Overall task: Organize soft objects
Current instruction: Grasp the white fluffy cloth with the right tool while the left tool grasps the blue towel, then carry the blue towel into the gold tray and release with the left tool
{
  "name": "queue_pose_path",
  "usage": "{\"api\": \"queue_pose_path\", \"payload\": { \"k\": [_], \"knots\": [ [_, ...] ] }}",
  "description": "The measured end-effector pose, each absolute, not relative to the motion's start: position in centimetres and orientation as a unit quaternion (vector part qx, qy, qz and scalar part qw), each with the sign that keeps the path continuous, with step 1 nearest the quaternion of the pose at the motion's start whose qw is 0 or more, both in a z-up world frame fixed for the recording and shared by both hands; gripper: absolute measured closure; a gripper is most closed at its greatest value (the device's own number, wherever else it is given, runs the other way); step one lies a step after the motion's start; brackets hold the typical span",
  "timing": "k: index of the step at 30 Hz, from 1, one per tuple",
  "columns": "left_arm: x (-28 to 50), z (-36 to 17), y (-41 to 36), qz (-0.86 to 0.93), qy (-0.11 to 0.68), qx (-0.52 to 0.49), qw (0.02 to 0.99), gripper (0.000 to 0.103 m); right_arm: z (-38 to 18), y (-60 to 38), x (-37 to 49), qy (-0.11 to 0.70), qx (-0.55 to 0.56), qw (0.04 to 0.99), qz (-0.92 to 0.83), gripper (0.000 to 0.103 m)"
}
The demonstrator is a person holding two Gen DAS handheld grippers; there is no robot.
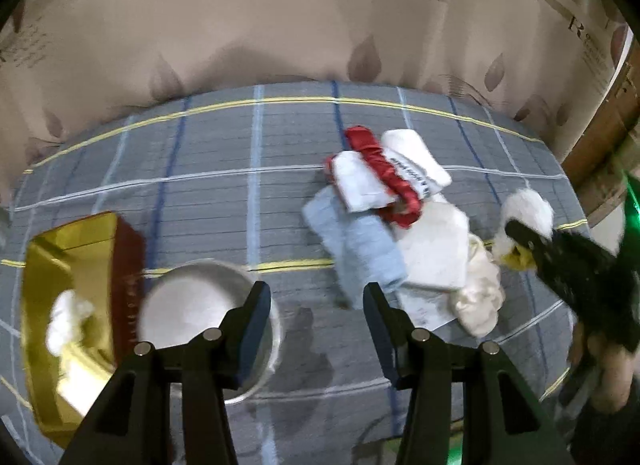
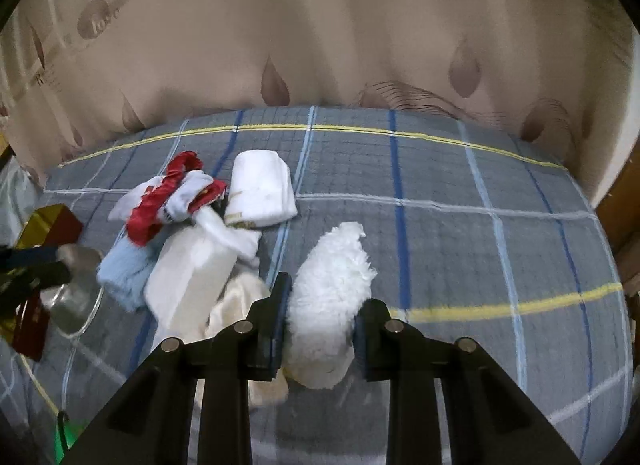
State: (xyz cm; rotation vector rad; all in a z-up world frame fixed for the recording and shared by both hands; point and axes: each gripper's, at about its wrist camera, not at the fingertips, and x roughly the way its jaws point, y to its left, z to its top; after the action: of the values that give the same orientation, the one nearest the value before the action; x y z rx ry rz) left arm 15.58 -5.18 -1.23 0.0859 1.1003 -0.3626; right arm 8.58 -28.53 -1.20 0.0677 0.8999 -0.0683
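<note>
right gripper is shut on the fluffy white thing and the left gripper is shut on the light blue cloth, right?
Only half right. The right gripper is shut on the fluffy white thing, as the right wrist view shows. But the left gripper is open and holds nothing; the left wrist view shows the light blue cloth lying on the bedspread beyond its fingertips.

surface: grey plaid quilt (image 2: pixel 460 249) | backdrop: beige leaf-print curtain (image 2: pixel 360 45) | lighting: dim

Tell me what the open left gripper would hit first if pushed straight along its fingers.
Probably the bare grey plaid blanket: the left gripper points between the round white bowl and the light blue folded cloth. Depth is uncertain.
</note>
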Motion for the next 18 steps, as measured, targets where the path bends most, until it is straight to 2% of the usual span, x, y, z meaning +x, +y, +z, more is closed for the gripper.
{"api": "queue_pose_path", "payload": {
  "k": [8,18],
  "knots": [
    [17.8,-2.5,-8.0,-0.180,0.539,0.014,0.823,0.054,0.0,-27.3,3.6,0.412,0.043,0.910,-0.033,0.078],
    [20.4,-5.6,-9.3,-0.154,0.571,0.014,0.806,0.054,-0.2,-27.6,2.9,0.402,0.072,0.913,-0.016,0.078]
  ]
}}
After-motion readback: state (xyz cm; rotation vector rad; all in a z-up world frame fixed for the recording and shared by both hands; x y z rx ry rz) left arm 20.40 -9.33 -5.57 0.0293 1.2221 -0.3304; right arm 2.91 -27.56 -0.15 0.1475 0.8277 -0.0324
